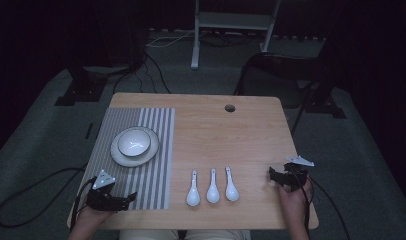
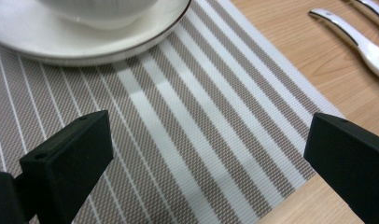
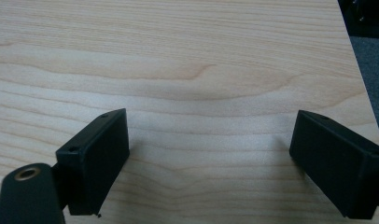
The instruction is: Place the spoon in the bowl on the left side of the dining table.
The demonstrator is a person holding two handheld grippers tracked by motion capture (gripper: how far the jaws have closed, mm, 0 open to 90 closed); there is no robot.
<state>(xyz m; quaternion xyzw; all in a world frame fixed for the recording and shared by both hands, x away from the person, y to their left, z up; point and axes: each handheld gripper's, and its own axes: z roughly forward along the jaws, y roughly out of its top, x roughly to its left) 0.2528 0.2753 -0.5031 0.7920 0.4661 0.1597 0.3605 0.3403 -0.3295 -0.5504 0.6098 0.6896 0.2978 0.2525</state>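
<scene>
A white bowl sits on a white plate, which rests on a grey striped placemat at the table's left. Three white spoons lie side by side on the bare wood near the front middle. My left gripper is open, low over the placemat's front part, with the plate just ahead and one spoon off to its right. My right gripper is open over bare wood near the table's right edge, with nothing between its jaws.
The wooden table has a round cable hole at the back. Beyond it on the grey floor stand dark stands, cables and a white frame. The table's right edge lies close to my right gripper.
</scene>
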